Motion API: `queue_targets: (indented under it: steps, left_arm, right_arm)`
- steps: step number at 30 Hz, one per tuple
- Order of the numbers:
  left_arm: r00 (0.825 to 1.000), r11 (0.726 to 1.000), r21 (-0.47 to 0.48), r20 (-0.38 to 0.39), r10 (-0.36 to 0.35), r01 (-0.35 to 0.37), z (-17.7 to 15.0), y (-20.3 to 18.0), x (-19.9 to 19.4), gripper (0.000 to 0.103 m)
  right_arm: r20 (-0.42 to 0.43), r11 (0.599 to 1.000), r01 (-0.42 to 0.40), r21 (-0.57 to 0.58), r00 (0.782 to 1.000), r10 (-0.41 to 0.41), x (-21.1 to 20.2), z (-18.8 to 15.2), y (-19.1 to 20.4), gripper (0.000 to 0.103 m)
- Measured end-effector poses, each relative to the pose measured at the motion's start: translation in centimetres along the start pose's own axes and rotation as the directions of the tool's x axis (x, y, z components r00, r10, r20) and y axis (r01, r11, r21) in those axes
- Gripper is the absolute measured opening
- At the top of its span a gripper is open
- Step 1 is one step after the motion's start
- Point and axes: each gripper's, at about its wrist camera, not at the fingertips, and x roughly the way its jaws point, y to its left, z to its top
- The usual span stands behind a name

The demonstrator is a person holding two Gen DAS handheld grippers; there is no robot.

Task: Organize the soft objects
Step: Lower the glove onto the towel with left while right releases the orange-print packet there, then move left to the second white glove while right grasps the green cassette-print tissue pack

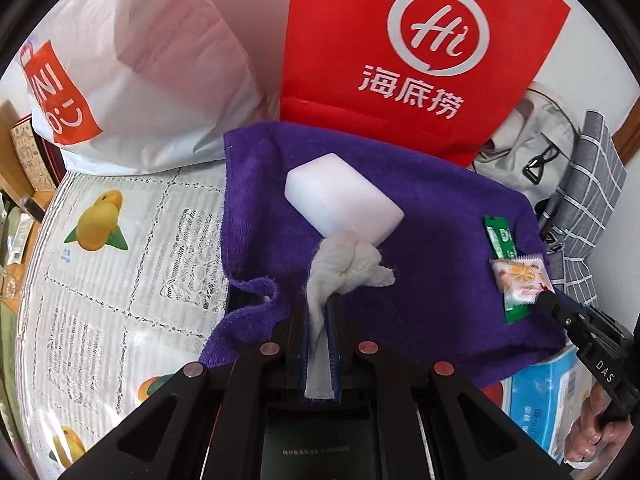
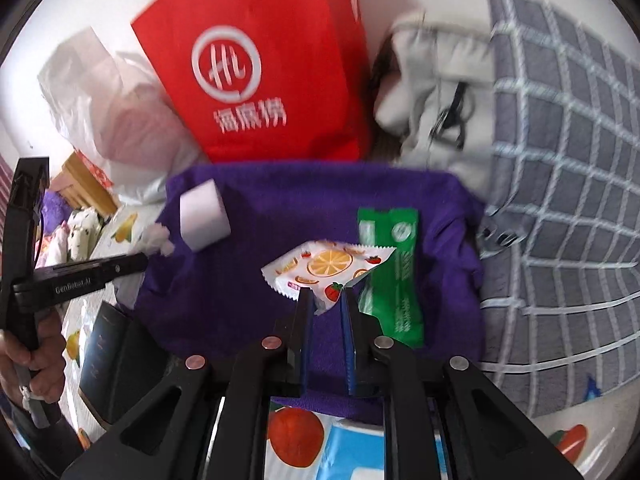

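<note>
**Both grippers low over the towel**

I have the left gripper (image 1: 320, 312) clamped on a crumpled white cloth (image 1: 348, 264), beside the white foam block (image 1: 344, 196) on the purple terry towel (image 1: 440, 220). Right gripper (image 2: 326, 294): jaws slightly apart around a fruit-print sachet (image 2: 324, 264) corner; grip unclear. 1 green sachet (image 2: 394, 276) untouched. Bags crowd the far edge; towel's middle is free.

Bright, even daylight, soft faint shadows, left wrist view sharp, right wrist view smeared by motion blur across the glossy red paper bag (image 2: 256, 80) and grey checked cloth (image 2: 560, 168), strong fisheye bending, black vignette at corners
</note>
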Motion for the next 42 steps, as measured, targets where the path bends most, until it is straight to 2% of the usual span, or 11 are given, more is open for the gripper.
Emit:
queue_targets:
  steps: [13,14,17,19,21,24,29,34,42]
  left_arm:
    - [0.999,0.999,-0.029,-0.034,-0.019,0.018,0.6,0.2,2.0,0.010]
    - [0.999,0.999,-0.028,-0.027,-0.025,0.024,0.6,0.2,1.9,0.011]
    - [0.999,0.999,-0.020,-0.028,-0.031,0.030,0.8,0.1,1.6,0.035]
    - [0.999,0.999,-0.019,-0.015,-0.048,0.047,0.8,0.0,1.1,0.046]
    - [0.999,0.998,-0.018,-0.006,-0.052,0.052,0.7,0.0,0.5,0.049]
    - [0.998,0.998,-0.025,0.006,-0.060,0.060,0.6,0.2,-0.7,0.051]
    - [0.997,0.998,-0.012,0.045,-0.062,0.063,-0.7,0.4,-3.6,0.051]
    - [0.993,0.998,0.015,0.100,-0.055,0.054,-3.7,0.8,-7.5,0.051]
    - [0.990,0.998,0.018,0.130,-0.055,0.053,-10.1,2.4,-12.3,0.051]
  right_arm:
    - [-0.057,1.000,-0.003,0.016,0.998,0.004,2.0,-0.4,-1.0,0.016]
    - [-0.069,1.000,0.003,0.006,0.998,-0.002,2.2,-0.5,-1.0,0.020]
    - [-0.068,1.000,0.022,-0.009,0.997,-0.023,2.0,-0.7,-0.8,0.034]
    - [-0.053,0.999,0.041,-0.019,0.998,-0.042,1.4,-0.7,-0.6,0.043]
    - [-0.034,0.998,0.057,-0.031,0.998,-0.058,0.5,-0.8,-0.4,0.057]
    - [0.008,0.997,0.072,-0.037,0.997,-0.071,-1.1,-1.2,-0.1,0.071]
    - [0.056,0.995,0.081,-0.052,0.995,-0.078,-4.4,-2.7,1.2,0.071]
    - [0.130,0.994,0.084,-0.069,0.989,-0.075,-8.4,-5.3,3.4,0.071]
    - [0.109,1.000,0.006,-0.015,0.994,-0.004,-12.2,-11.4,6.3,0.071]
